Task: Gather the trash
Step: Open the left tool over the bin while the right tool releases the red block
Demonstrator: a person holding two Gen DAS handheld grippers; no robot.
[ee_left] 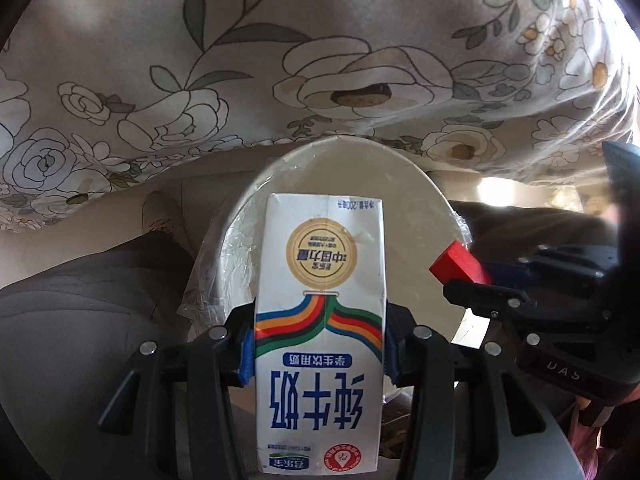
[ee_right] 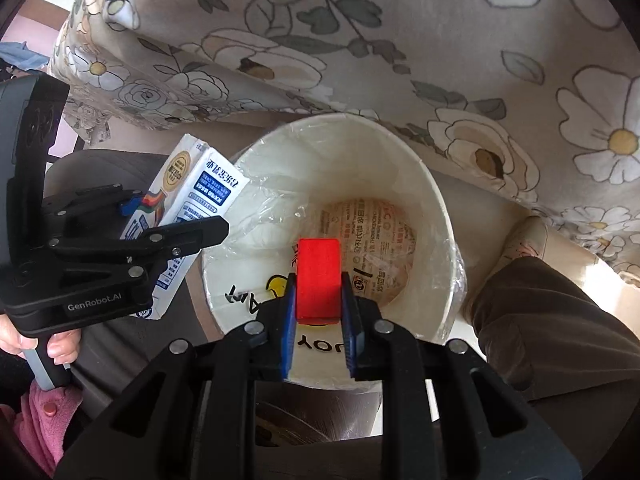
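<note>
My left gripper [ee_left: 320,344] is shut on a white milk carton [ee_left: 320,304] and holds it over the near rim of a white bin [ee_left: 424,208] lined with clear plastic. The carton also shows in the right wrist view [ee_right: 192,192], held by the left gripper [ee_right: 176,220] at the bin's left rim. My right gripper [ee_right: 319,320] is shut on a red block [ee_right: 319,276] and holds it above the bin's opening [ee_right: 436,216]. The red block [ee_left: 460,264] and right gripper [ee_left: 480,286] also show at the bin's right side in the left wrist view. A printed wrapper [ee_right: 376,248] lies at the bin's bottom.
A table with a floral tablecloth [ee_left: 280,60] hangs over the far side of the bin; it also shows in the right wrist view [ee_right: 400,40]. A person's leg in dark trousers [ee_right: 540,300] is right of the bin. A grey cushion [ee_left: 80,320] lies at the left.
</note>
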